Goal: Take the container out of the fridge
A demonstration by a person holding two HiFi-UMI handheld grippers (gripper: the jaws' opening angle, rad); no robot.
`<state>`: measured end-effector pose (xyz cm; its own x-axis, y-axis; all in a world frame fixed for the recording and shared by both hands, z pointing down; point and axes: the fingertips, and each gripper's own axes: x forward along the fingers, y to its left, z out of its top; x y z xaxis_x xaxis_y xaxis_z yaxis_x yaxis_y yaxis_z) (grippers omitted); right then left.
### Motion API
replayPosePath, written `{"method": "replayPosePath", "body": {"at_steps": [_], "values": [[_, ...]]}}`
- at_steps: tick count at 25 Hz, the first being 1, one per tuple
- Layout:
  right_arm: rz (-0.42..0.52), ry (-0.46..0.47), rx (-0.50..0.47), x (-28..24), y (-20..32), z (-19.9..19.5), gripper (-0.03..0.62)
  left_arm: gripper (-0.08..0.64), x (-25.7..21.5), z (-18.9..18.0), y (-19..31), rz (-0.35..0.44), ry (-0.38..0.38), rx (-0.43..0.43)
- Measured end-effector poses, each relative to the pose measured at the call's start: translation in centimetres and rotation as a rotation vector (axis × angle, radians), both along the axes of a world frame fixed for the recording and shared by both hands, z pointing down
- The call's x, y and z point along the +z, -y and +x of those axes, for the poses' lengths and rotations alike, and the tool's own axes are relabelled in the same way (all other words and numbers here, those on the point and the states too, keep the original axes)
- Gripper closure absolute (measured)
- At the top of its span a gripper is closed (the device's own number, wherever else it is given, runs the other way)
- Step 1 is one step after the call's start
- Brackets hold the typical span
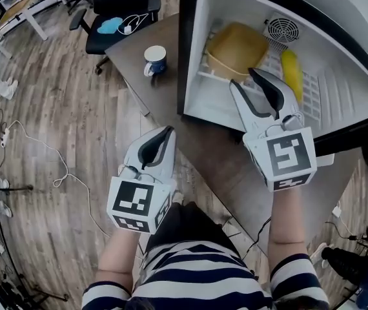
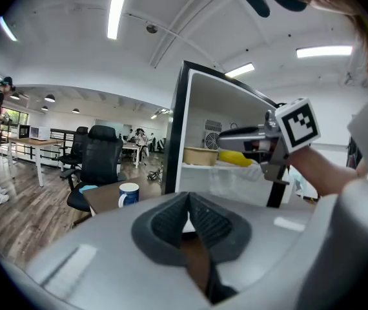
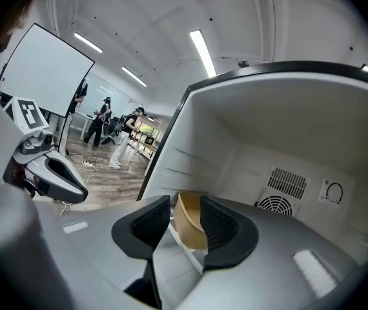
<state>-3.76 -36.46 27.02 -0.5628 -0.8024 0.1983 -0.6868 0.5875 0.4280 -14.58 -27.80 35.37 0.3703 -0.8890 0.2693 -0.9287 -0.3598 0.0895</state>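
Blue mug upright on the brown table; nearby — a black office chair.

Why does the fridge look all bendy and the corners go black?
Head view: the wide lens bows the fridge walls. Left gripper view: black corners ring the picture, and the ceiling light glares white. Right gripper view: the fridge rim arches like a dome.

Grey-brown wood-plank floor fills the head view's left half. A black office chair stands at eleven o'clock, beside a brown table. A long pale desk sits at ten o'clock. Strip lights cross the white ceiling. Bright panes at nine o'clock in the left gripper view may be windows.
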Motion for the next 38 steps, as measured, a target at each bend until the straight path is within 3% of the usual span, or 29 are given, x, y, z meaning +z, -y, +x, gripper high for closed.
{"method": "replayPosePath", "body": {"at_steps": [18, 26, 38], "values": [[-0.011, -0.328, -0.064, 3.6, 4.2, -1.0, 0.448, 0.56, 2.3, -0.2, 3.6, -0.03, -0.032, 0.037], [-0.003, -0.443, -0.115, 4.6, 4.3, -1.4, 0.522, 0.56, 3.1, -0.5, 3.9, -0.04, -0.038, 0.039], [-0.026, -0.457, -0.156, 4.6, 3.6, -2.2, 0.564, 0.56, 2.2, -1.2, 4.0, -0.018, -0.038, 0.045]]}}
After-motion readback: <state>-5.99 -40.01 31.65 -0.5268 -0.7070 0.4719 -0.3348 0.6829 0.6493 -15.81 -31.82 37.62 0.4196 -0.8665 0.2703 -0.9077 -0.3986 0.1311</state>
